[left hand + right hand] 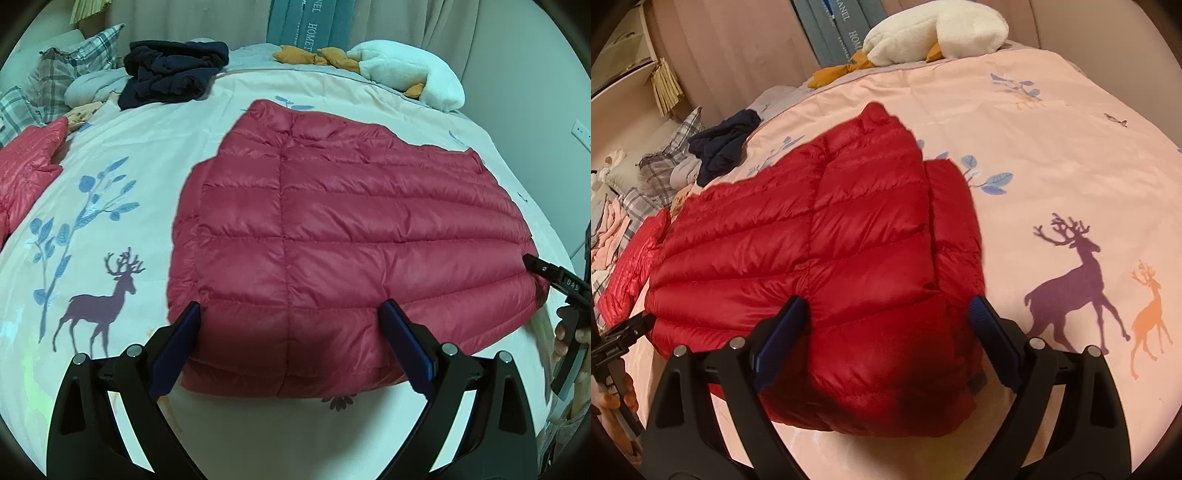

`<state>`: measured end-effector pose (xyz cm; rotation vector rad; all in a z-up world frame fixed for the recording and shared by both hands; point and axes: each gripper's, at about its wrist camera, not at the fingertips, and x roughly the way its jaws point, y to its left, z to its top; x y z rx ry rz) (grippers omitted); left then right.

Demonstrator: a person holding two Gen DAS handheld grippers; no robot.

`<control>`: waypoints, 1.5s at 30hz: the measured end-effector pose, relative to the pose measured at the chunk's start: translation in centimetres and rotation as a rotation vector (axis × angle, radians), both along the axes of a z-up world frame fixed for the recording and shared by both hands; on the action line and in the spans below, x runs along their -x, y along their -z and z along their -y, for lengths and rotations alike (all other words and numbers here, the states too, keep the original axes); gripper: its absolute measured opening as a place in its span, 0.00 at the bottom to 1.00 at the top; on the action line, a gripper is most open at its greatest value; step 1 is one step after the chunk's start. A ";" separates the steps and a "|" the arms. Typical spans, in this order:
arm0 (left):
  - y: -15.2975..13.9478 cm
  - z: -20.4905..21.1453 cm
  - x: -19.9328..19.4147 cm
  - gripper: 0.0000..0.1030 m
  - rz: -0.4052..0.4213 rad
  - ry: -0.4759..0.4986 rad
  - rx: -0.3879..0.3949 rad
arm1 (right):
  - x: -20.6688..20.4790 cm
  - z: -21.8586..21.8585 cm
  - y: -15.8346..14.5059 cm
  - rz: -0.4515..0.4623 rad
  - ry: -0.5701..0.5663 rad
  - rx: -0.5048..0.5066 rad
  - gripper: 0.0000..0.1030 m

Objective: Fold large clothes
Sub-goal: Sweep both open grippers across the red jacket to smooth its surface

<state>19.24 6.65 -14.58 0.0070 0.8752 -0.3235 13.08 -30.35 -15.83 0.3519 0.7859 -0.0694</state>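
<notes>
On the pale pink bedspread [155, 155] printed with deer and blue leafy branches lies a red quilted down jacket [332, 221], spread flat with its collar towards the far side of the bed and its hem nearest the cameras. One sleeve is folded in along the side of the body, seen at the right of the right wrist view.

The left gripper [291, 336] points down at the hem, its blue-padded jaws spread wide with the hem's edge between them; the pads do not press on the fabric. The right gripper [886, 328] stands likewise over the other near corner of the jacket, jaws wide apart, nothing clamped. Each gripper shows at the edge of the other's view, with fingers of a hand [565, 339] on its handle.

Farther off, a crumpled dark navy garment [173, 70] lies near grey plaid pillows [74, 59]. A white plush goose with orange feet [406, 70] rests at the far edge. Another red quilted garment [26, 162] lies at the left of the bed.
</notes>
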 end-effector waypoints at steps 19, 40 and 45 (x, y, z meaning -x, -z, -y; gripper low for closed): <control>-1.6 6.0 -0.1 0.94 0.105 0.017 -0.042 | -1.3 -8.4 -2.2 0.107 -0.155 0.202 0.89; -2.3 8.3 0.7 0.95 0.125 0.011 -0.058 | -0.8 -10.2 -3.2 0.148 -0.162 0.190 0.90; -1.2 9.5 0.1 0.96 0.100 0.023 -0.103 | -1.9 -10.2 -1.5 0.077 -0.172 0.195 0.90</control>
